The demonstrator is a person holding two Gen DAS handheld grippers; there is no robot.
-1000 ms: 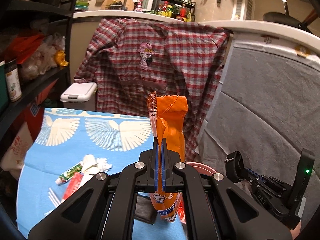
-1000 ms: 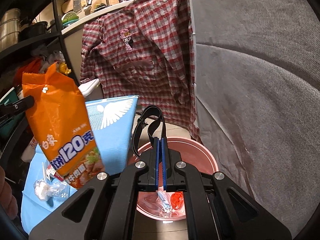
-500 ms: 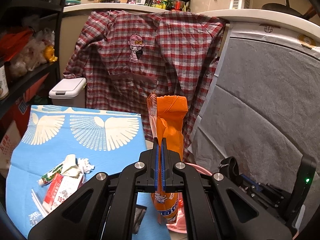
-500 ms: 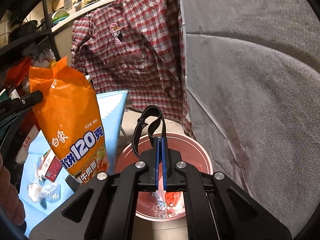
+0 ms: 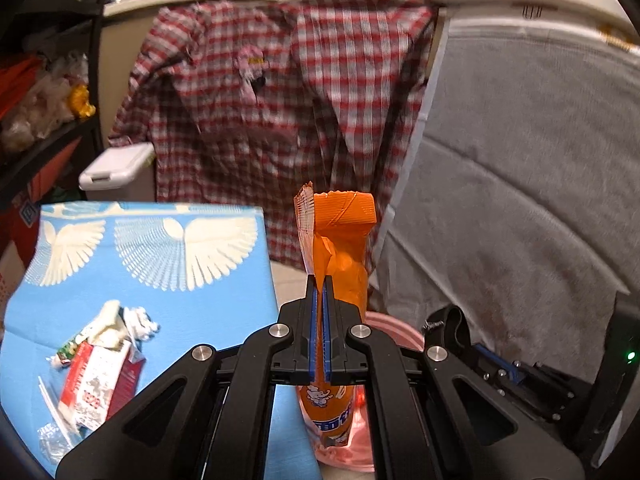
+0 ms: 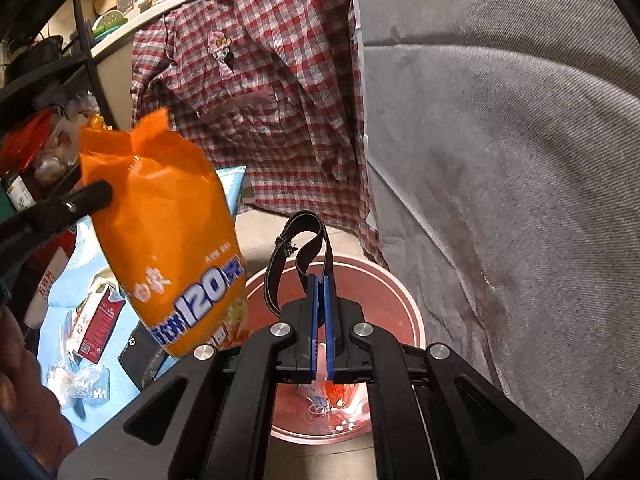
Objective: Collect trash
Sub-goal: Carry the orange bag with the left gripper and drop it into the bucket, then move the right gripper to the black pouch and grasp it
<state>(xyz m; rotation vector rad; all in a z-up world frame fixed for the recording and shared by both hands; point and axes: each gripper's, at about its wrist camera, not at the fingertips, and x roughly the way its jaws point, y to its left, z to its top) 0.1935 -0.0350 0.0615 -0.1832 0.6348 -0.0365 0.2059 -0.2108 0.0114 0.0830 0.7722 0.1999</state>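
Observation:
My left gripper (image 5: 320, 280) is shut on an orange snack bag (image 5: 340, 248), which hangs upright from its jaws. In the right wrist view the same bag (image 6: 172, 248) hangs beside the left rim of a pink basin (image 6: 404, 300) on the floor. The right gripper (image 6: 320, 280) hovers over that basin, shut on a looped black strap (image 6: 300, 256). A red wrapper (image 6: 340, 392) and clear scraps lie inside the basin. In the left wrist view the basin (image 5: 396, 328) shows just behind the bag.
A blue cloth with white wings (image 5: 160, 280) lies at the left, carrying a red and white carton (image 5: 100, 384), a small tube, tissue and clear plastic. A checked shirt (image 5: 280, 120) hangs behind. Grey fabric (image 6: 500, 160) fills the right. A white lidded bin (image 5: 116, 168) stands by the shelves.
The left gripper has carried the orange bag rightward and lower, close to the basin's rim. The right gripper with the strap has sunk slightly over the basin.

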